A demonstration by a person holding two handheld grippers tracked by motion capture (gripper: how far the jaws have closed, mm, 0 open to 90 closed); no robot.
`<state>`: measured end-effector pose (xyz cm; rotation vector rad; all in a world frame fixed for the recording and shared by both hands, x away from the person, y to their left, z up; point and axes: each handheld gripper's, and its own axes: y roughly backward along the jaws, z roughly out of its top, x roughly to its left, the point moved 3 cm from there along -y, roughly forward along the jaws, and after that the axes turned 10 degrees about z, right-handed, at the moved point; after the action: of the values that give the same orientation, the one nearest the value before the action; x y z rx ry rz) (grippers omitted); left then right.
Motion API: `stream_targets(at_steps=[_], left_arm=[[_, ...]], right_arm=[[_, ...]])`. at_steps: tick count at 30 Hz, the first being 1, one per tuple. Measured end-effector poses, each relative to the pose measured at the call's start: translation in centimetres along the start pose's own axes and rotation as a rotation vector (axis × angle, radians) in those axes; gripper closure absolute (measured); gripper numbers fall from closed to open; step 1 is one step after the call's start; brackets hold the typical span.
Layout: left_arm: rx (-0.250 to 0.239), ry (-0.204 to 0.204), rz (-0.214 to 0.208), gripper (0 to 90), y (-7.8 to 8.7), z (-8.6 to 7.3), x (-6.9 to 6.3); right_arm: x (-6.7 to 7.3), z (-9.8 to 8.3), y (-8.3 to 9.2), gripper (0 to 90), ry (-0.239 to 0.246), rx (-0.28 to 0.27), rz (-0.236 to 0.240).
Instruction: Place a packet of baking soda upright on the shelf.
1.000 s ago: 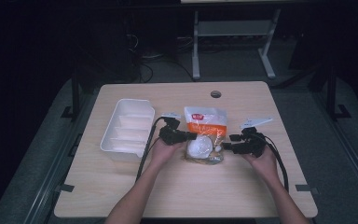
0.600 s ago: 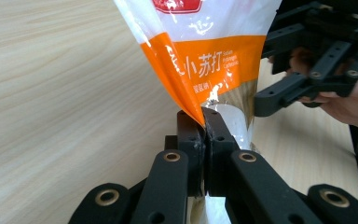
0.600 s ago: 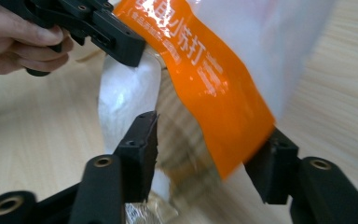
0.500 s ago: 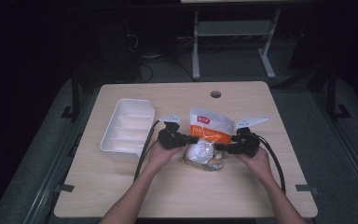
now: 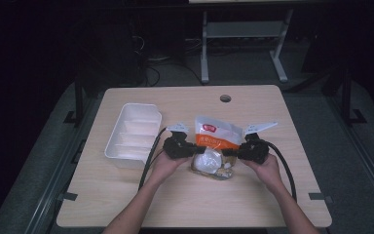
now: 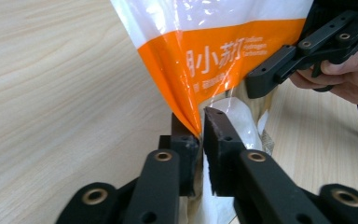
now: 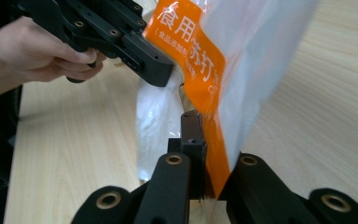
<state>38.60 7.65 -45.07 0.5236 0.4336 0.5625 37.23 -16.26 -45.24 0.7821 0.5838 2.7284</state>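
Dark surroundings frame a wooden counter [image 5: 126, 195], where a soft, slippery plastic pouch [image 5: 216, 135] is pinched at opposite edges by the left gripper [image 6: 200, 126], its fingers just easing apart, and by the right gripper [image 7: 209, 154], just clamped; a light, crinkly load is judged.

The setting looks like a lab or recording studio rather than a home. A plain light-wood table [image 5: 190, 200] with a round cable hole [image 5: 225, 98] stands on grey carpet [image 5: 350, 161]. The surroundings are kept dark. Behind the table, loose cables [image 5: 151, 73] lie on the floor beside the white metal legs of a stand [image 5: 238, 53], possibly another bench; the gloom hides its top.
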Motion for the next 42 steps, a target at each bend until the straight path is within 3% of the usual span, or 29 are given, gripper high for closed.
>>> stream_targets(at_steps=[4, 14, 21, 31, 37, 42], left_arm=[[0.008, -0.041, 0.045, 73.1, 0.6, -0.2, -0.3], [0.024, -0.078, 0.069, 62.6, 1.5, -1.2, -0.7], [0.049, -0.14, 0.102, 57.4, 2.2, -2.5, -1.5], [0.078, -0.189, 0.092, 50.5, 3.2, -4.1, -2.4], [0.083, -0.206, 0.076, 41.9, 4.0, -5.2, -2.9], [0.091, -0.228, 0.065, 37.8, 4.3, -6.0, -3.1]], right_arm=[[0.6, 0.3, 0.2, 89.8, 0.011, 0.001, 0.003], [1.1, 0.7, 1.3, 90.0, 0.036, 0.004, -0.029], [1.4, 1.2, 2.6, 90.0, 0.062, -0.007, -0.075], [1.9, 1.8, 3.3, 90.0, 0.079, 0.005, -0.106], [2.4, 2.7, 3.5, 90.0, 0.096, 0.004, -0.15], [2.6, 3.6, 3.8, 90.0, 0.092, 0.014, -0.154]])
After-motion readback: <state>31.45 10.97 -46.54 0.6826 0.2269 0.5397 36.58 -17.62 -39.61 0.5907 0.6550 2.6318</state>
